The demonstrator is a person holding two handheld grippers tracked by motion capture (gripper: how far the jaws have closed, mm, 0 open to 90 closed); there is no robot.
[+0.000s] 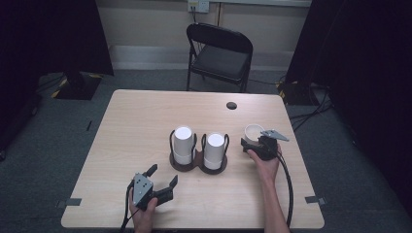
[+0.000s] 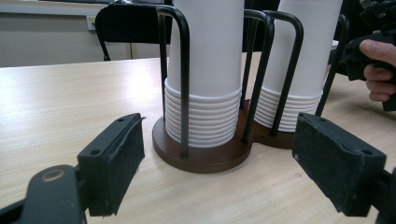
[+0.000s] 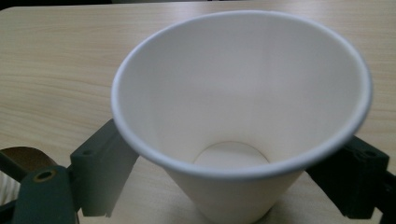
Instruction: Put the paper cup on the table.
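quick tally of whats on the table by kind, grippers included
stacks of white paper cups upside down in holders: 2
loose white paper cup, upright, empty: 1
brown double cup holder with black wire loops: 1
grippers, left gripper and right gripper: 2
total: 6

Centre of the high view: cup holder [image 1: 198, 162] on the table [image 1: 131, 126], bearing two inverted cup stacks, left stack [image 1: 183, 144] beside right stack [image 1: 214, 150]. Right of centre: a single upright cup [image 1: 252, 133] on the table, between the jaws of the right gripper [image 1: 253, 143]. Lower left: left gripper [image 1: 163, 175]. Top centre, behind the table: chair [image 1: 219, 56].
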